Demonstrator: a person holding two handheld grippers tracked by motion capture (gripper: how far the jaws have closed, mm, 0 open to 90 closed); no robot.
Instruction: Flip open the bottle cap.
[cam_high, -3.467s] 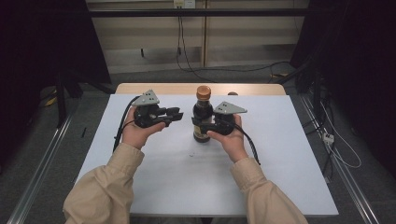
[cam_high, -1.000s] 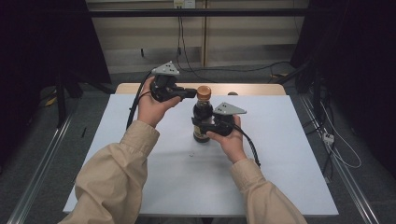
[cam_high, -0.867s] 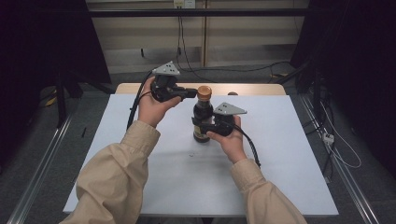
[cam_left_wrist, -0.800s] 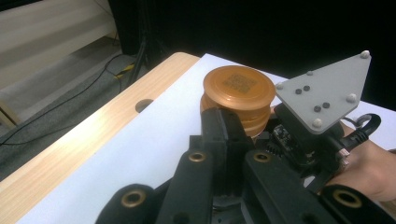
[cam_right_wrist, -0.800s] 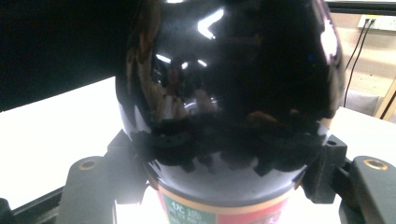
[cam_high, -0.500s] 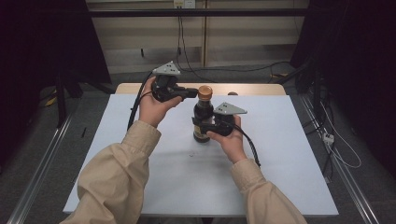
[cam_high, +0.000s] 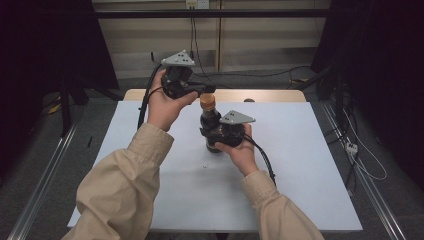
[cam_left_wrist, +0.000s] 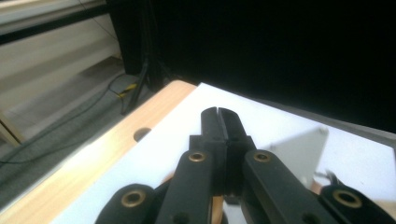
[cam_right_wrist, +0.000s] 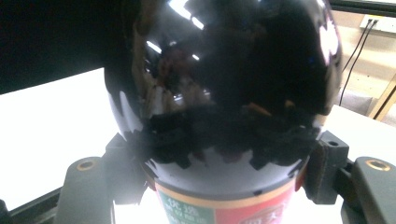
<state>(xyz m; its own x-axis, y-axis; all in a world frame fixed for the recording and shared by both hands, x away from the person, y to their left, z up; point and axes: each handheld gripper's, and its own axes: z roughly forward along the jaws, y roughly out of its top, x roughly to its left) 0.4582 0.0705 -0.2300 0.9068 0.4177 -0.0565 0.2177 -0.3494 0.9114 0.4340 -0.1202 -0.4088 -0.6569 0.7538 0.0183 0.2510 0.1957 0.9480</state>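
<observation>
On the white table (cam_high: 310, 165) we see a dark bottle (cam_high: 210, 120) upright, right gripper (cam_high: 220, 137) clamped round its body, left gripper (cam_high: 207, 91) closed, seemingly empty, above its brown cap (cam_high: 207, 100).

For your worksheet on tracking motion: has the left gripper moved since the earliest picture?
Yes. The left gripper has gone up and toward the table's far edge; it started level with the bottle, and its tip is now at the bottle's cap.
</observation>
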